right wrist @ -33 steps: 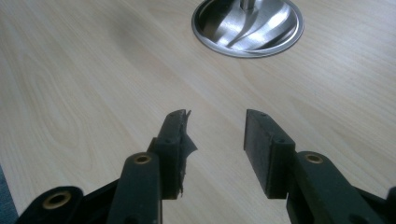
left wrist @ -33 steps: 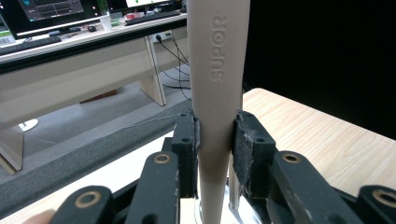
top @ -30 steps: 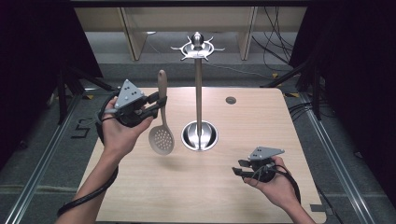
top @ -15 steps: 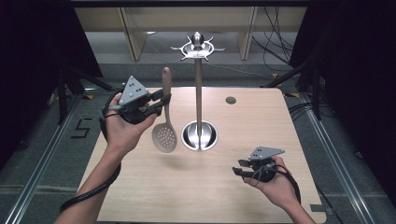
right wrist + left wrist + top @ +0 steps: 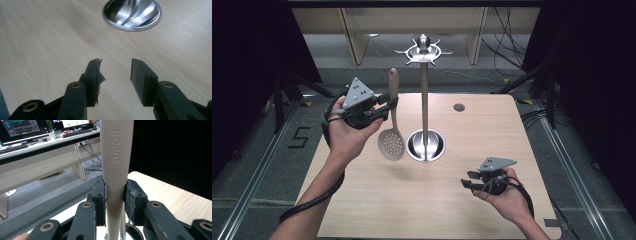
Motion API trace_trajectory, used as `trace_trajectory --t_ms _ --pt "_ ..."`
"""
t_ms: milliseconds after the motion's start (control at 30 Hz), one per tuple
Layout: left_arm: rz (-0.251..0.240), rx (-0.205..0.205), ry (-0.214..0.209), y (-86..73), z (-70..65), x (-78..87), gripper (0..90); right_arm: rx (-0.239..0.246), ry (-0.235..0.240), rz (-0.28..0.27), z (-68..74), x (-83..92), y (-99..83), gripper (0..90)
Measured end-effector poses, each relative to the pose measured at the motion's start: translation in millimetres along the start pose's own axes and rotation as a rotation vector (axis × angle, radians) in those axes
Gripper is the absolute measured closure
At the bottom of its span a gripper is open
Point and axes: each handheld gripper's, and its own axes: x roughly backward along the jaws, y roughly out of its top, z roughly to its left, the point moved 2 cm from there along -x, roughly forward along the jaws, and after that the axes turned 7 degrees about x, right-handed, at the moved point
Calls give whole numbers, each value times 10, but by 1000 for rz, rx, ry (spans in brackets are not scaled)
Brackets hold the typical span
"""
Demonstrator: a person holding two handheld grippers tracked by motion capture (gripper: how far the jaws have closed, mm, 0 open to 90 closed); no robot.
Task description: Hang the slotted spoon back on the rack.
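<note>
High view: one slotted spoon (image 5: 392, 135) upright above the table's (image 5: 362, 210) left half, left gripper (image 5: 388, 104) clamped on its handle, beside one stand (image 5: 425, 100). Left gripper view: bowl cut off. Right gripper view: right gripper (image 5: 115, 72) apart, empty.

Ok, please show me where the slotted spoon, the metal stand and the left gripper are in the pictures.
slotted spoon (image 5: 392, 145): high view, on its perforated bowl.
metal stand (image 5: 425, 100): high view, on the upright pole.
left gripper (image 5: 115, 195): left gripper view, between the two pads that clamp the spoon handle.
</note>
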Motion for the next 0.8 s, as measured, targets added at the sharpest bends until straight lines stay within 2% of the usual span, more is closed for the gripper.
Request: trace_trajectory --t_ms 233,800 --pt "-16 3 -5 38 -21 -22 709 -6 5 4 9 3 1 597" --pt "0 1 -13 122 -32 -99 709 -1 2 3 5 3 0 597"
